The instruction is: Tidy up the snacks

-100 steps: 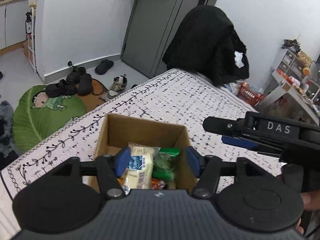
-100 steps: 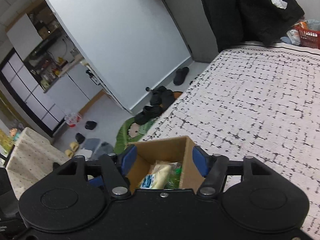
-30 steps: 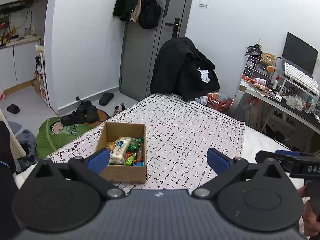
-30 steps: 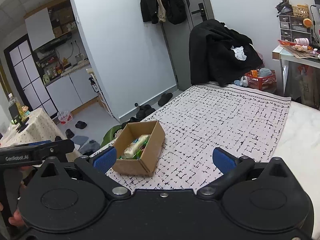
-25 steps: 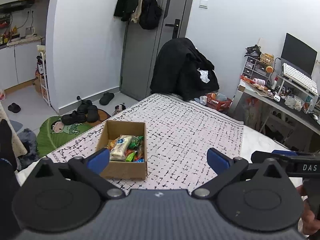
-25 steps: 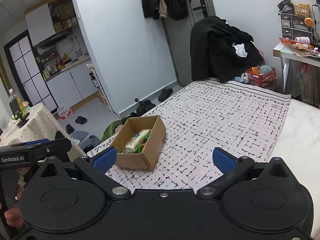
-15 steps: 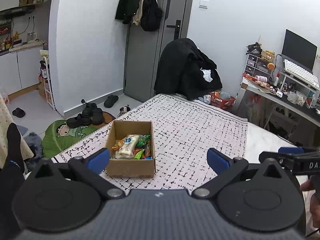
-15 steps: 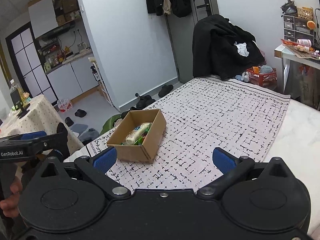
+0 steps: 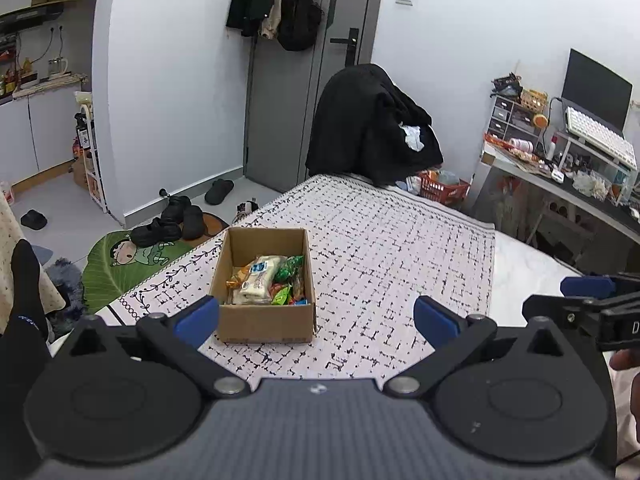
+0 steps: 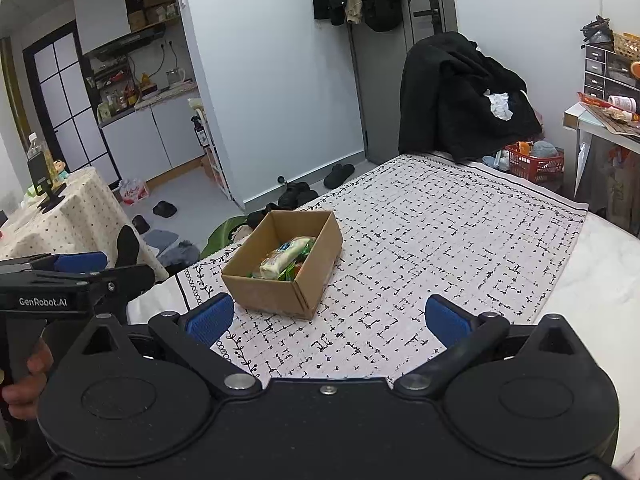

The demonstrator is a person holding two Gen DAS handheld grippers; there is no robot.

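A cardboard box (image 9: 264, 320) holding snack packets (image 9: 258, 279) sits near the bed cover's (image 9: 384, 248) left front corner. No loose snacks show on the cover. Both the left gripper (image 9: 316, 322) and right gripper (image 10: 326, 320) hang spread wide and empty, short of the box. Sorting looks done; best to keep clear of the box.

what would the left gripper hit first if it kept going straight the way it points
Probably the patterned cloth just right of the box. The left gripper is open and empty, aimed forward and slightly down; the box sits left of its centre line, so it would likely pass beside it, though depth is unclear.
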